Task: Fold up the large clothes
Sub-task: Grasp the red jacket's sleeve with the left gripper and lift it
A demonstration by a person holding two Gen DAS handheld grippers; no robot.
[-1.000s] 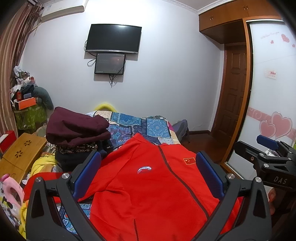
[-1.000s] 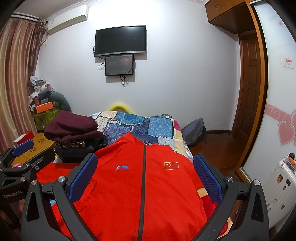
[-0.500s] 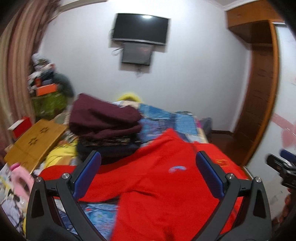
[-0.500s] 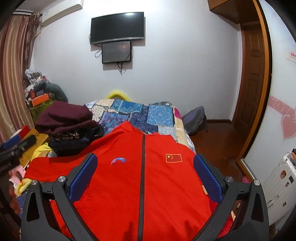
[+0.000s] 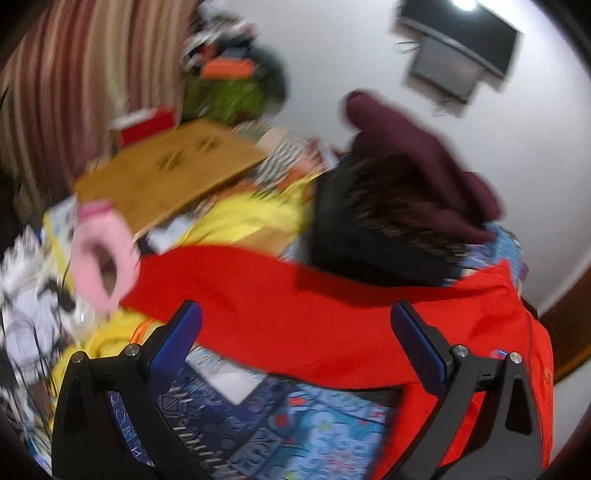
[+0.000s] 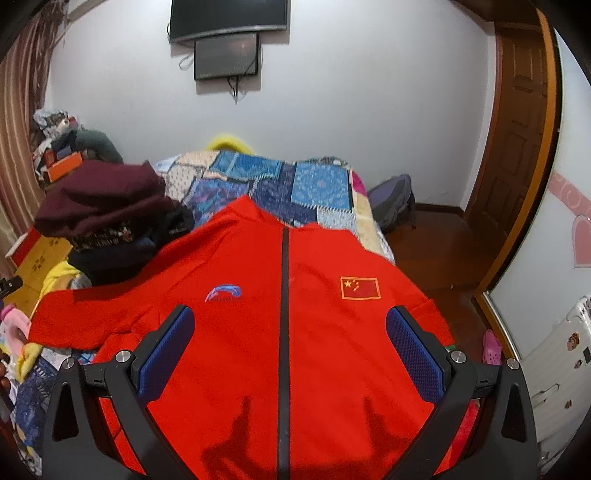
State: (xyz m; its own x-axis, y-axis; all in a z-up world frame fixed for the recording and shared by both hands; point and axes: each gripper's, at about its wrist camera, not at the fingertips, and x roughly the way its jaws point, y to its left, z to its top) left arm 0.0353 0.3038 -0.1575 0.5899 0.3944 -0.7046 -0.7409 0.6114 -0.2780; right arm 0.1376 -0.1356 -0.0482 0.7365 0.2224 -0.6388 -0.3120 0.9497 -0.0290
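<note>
Right gripper (image 6: pixel 290 332) spread wide, empty, hovering over the lower front of the jacket (image 6: pixel 314 332). Jacket lies face up on the bed (image 6: pixel 317 192), zip closed, collar at the far end, one sleeve (image 5: pixel 229 280) stretched out sideways. Left gripper (image 5: pixel 295 332) also wide apart, empty, above that sleeve; view blurred. Clothes pile (image 6: pixel 110 214) beside the jacket's shoulder. TV (image 6: pixel 227 16) on far wall.

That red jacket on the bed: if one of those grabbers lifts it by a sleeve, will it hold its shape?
Probably not. The red jacket lies flat with soft creases, so it looks floppy and would likely drape. Its outstretched sleeve would likely trail. The zip may stiffen the front slightly.
</note>
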